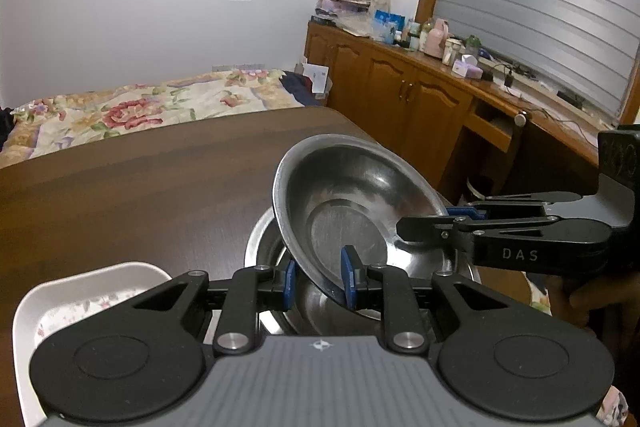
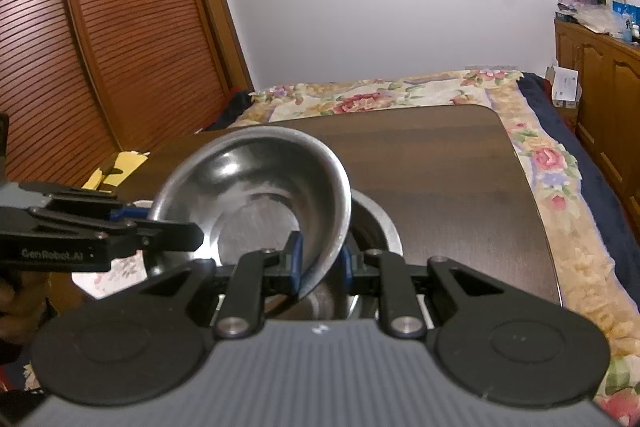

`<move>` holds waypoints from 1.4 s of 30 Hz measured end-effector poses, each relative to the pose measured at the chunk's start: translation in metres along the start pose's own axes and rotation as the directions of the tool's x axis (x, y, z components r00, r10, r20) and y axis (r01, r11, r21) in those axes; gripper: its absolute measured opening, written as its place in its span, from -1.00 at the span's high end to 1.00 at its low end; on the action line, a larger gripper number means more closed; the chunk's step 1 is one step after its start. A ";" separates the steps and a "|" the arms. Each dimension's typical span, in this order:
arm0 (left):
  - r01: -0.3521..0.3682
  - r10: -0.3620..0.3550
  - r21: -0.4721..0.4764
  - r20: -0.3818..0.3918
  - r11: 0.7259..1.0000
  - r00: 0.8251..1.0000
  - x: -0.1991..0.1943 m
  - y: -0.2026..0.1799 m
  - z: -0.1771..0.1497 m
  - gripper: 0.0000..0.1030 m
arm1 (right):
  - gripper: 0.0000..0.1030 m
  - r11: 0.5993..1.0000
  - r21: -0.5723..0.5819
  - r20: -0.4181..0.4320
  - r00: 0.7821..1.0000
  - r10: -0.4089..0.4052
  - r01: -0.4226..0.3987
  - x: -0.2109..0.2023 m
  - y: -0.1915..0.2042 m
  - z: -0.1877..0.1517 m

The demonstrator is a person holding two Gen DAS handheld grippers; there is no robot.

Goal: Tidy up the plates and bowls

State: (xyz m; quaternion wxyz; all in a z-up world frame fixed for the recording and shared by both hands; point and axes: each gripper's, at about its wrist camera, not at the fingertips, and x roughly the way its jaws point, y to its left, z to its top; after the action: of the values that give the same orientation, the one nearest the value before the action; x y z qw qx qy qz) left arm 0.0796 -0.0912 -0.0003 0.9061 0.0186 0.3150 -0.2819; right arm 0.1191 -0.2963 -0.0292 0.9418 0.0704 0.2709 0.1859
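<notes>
Dark wooden desk (image 1: 140,187), steel bowl (image 1: 264,247) resting on it beneath the jaws, white floral dish (image 1: 80,291) lay left of them.

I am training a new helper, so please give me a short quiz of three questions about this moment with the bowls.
1. True or false: the upper steel bowl lies flat on the table.
2. How many tools grip the upper steel bowl's rim? A) none B) one C) two
3. Fill in: directly under the tilted bowl sits a second ____ bowl.
Key: 1 false, it is tilted; 2 C, the left tool and the right tool; 3 steel.
</notes>
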 end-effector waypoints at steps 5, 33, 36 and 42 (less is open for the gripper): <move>-0.007 0.007 0.008 -0.014 1.000 1.000 0.003 -0.001 -0.006 0.52 | 0.58 1.000 -0.010 -0.006 1.000 -0.017 0.017 0.000 0.004 -0.006; -0.030 0.030 -0.011 -0.022 0.999 0.999 0.015 0.008 -0.014 0.55 | 0.60 0.989 -0.135 -0.017 0.998 -0.067 0.064 0.000 0.016 -0.012; -0.031 0.031 -0.005 -0.023 1.000 0.999 0.015 0.010 -0.015 0.55 | 0.59 0.994 -0.094 -0.012 0.999 -0.051 0.050 -0.002 0.010 -0.011; -0.031 0.031 -0.005 -0.024 1.000 0.999 0.015 0.011 -0.015 0.55 | 0.56 0.996 -0.068 0.005 0.999 -0.053 0.053 -0.005 0.003 -0.010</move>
State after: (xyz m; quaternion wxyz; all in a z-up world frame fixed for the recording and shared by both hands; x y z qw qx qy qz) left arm 0.0865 -0.0857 -0.0225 0.9066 0.0242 0.3261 -0.2667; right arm 0.1089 -0.2951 -0.0342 0.9487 0.0315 0.2648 0.1700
